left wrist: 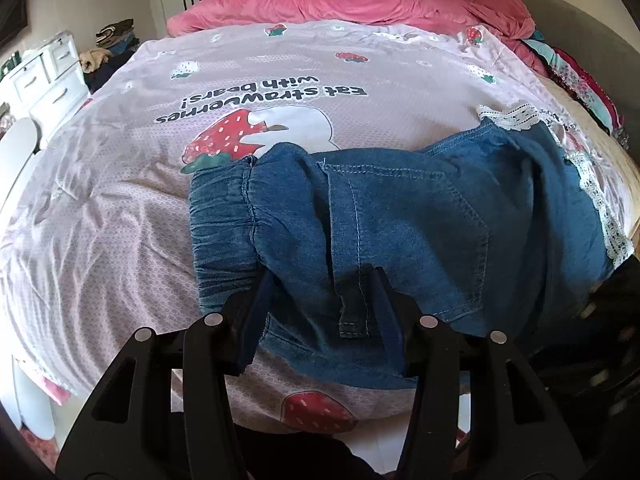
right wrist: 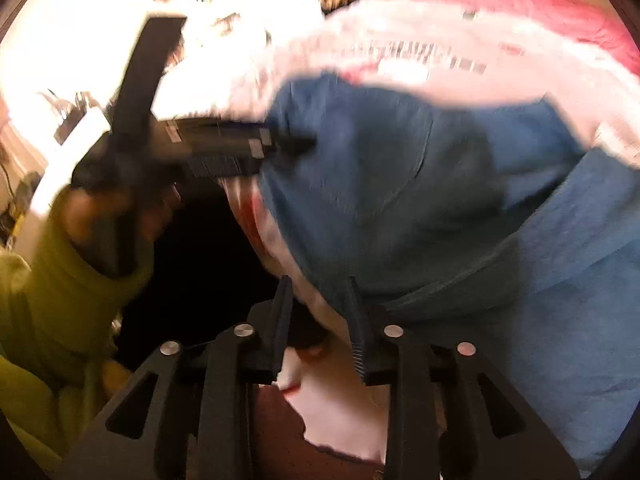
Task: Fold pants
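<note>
The pants (left wrist: pixel 400 216) lay on the near right part of the bed (left wrist: pixel 120 208), denim, with the elastic waistband (left wrist: pixel 224 220) turned left and a lace-trimmed hem (left wrist: pixel 508 114) at the far right. The left gripper (left wrist: pixel 324 304) sat at the near edge of the cloth with its fingers (left wrist: pixel 262 300) apart, denim lying between them near a belt loop (left wrist: pixel 354 320); it straddled the cloth but had not pinched it. The right gripper (right wrist: pixel 318 304) was also spread, one finger against the denim edge, nothing clamped; that view was badly blurred, so exact contact could not be told. From here the likely trouble, as I judged it, was a thin grab: closing on only the top layer would let the lower layer stay behind and leave a skewed fold. The bedsheet (left wrist: pixel 280 92) lay right under the denim, and a deep bite could catch it too and drag it up with the pants. The near edge of the pants sat close to the bed's edge, so a pull toward the person could slide them off. With the two grippers uneven, the waistband could bunch further. As for containers, a white drawer unit (left wrist: pixel 44 76) stood at the far left with drawers shut, contents unseen; nothing else held anything
</note>
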The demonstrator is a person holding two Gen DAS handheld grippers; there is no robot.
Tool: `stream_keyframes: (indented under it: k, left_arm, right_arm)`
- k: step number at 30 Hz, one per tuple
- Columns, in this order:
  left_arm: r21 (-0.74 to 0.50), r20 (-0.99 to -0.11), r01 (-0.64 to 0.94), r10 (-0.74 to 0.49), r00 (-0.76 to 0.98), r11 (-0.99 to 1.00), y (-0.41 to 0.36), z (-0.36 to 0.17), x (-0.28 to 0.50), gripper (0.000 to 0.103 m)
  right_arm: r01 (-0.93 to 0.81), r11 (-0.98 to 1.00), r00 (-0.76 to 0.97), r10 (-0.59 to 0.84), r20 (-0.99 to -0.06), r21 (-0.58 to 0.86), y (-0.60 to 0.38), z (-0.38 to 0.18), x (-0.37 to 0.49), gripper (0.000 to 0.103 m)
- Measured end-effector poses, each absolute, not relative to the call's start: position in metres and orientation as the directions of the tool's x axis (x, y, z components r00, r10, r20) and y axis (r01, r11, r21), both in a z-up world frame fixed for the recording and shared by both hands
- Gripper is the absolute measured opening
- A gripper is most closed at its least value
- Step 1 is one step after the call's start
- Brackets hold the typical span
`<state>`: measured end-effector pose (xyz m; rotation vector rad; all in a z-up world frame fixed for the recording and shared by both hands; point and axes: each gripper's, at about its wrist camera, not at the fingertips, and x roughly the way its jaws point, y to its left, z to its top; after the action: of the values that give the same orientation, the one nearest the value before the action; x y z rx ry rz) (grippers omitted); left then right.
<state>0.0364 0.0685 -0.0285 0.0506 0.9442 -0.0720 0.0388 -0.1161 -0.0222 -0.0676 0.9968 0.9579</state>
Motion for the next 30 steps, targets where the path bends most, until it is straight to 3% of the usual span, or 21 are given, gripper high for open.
stream_keyframes:
  k: [3, 10, 17, 21, 30]
  left_arm:
    - [0.027, -0.809, 0.087, -0.029, 0.587, 0.996, 0.067, -0.031, 0.035, 0.043]
    - [0.035, -0.808, 0.087, -0.023, 0.589, 0.996, 0.066, -0.031, 0.035, 0.045]
    - [0.02, -0.771, 0.086, -0.04, 0.636, 0.996, 0.064, -0.011, 0.021, 0.049]
    - [0.014, -0.744, 0.09, -0.05, 0.667, 0.996, 0.06, 0.008, 0.011, 0.053]
    - [-0.076, -0.75, 0.22, -0.201, 0.631, 0.973, 0.019, 0.011, 0.012, 0.058]
  right_arm:
    - [-0.676, 0.676, 0.315, 0.624, -0.715, 0.292, -0.125, -0.008, 0.047, 0.047]
    - [-0.61, 0.765, 0.303, 0.467, -0.831, 0.207, -0.11, -0.056, 0.064, 0.05]
    - [-0.607, 0.745, 0.357, 0.567, -0.743, 0.277, -0.135, -0.02, 0.064, 0.057]
    - [-0.53, 0.803, 0.449, 0.537, -0.714, 0.271, -0.165, 0.0, 0.077, 0.063]
    - [-0.409, 0.876, 0.539, 0.458, -0.707, 0.255, -0.216, 0.005, 0.083, 0.069]
